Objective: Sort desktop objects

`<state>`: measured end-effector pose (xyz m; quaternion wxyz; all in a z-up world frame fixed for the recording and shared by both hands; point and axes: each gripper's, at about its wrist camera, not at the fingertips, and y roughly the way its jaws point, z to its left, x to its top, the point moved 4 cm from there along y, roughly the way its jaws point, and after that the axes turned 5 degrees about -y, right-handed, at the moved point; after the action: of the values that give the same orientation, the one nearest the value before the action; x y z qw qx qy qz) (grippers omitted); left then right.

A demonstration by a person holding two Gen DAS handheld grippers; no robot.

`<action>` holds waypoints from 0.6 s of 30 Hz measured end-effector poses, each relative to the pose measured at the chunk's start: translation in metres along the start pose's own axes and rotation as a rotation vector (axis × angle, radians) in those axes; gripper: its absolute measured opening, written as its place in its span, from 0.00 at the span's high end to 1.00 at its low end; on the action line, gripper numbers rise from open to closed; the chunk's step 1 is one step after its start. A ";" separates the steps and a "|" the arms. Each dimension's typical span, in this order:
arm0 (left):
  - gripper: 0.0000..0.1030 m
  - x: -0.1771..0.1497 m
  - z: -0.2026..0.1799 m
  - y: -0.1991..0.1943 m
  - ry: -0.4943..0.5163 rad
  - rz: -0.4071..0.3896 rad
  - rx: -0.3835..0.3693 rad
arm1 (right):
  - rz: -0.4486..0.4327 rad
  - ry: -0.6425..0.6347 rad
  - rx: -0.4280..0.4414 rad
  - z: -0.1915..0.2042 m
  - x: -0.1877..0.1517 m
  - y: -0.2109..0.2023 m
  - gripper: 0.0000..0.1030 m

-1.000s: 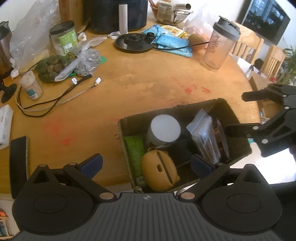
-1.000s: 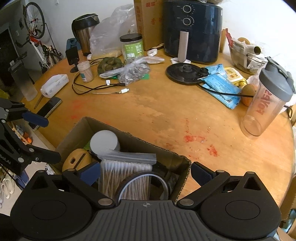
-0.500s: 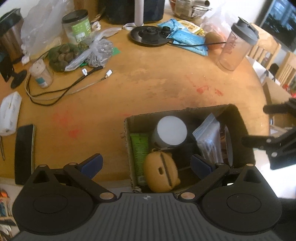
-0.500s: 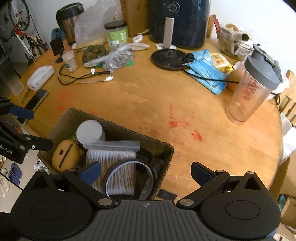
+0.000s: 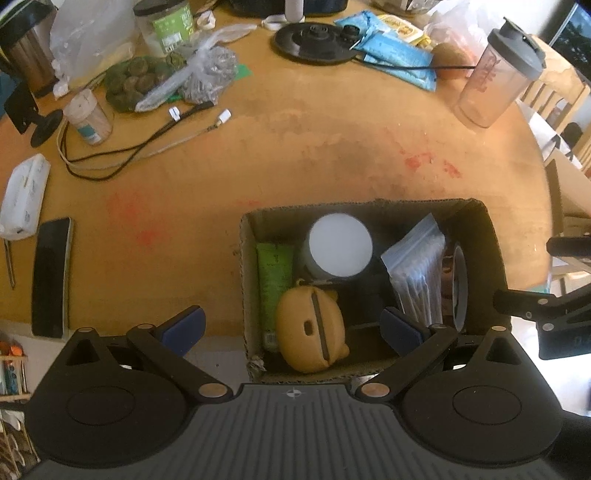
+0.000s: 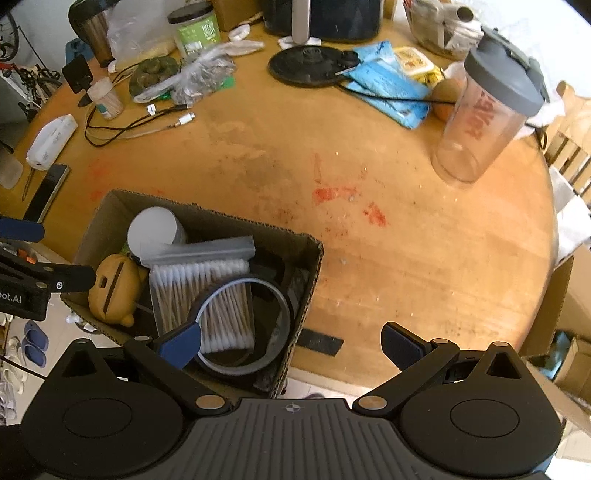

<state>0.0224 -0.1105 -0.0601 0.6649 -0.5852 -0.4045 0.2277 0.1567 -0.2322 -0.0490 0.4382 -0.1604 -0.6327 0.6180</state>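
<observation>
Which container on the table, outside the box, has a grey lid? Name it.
The clear shaker bottle near the table's right edge. The jar has a black lid, and the small tub none that shows.

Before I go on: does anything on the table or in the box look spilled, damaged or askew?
Yes. Red smears stain the bare wooden table beside the cardboard box, like a dried spill. The box overhangs the table's near edge. Nothing inside looks broken.

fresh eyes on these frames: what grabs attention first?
The cardboard box at the table's near edge, packed with a white-lidded jar, a yellow pouch and a bag of cotton swabs. Both hand-held grippers, left and right, are over it, open and empty. Clutter lines the far side.
</observation>
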 end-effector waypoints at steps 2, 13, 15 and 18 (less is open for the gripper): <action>0.00 -0.001 0.001 0.003 -0.019 0.021 0.004 | 0.013 0.003 0.009 0.000 -0.001 0.001 0.00; 0.00 -0.011 0.012 0.009 -0.255 0.124 -0.098 | 0.091 0.000 0.046 0.001 -0.011 0.005 0.00; 0.00 -0.013 0.012 0.010 -0.259 0.143 -0.078 | 0.104 -0.003 0.049 0.001 -0.013 0.005 0.00; 0.00 -0.016 0.009 0.010 -0.243 0.172 -0.038 | 0.132 -0.015 0.042 0.002 -0.015 0.006 0.00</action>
<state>0.0076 -0.1154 -0.0747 0.5778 -0.5984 -0.4348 0.3451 0.1620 -0.2435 -0.0592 0.3948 -0.1879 -0.6111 0.6599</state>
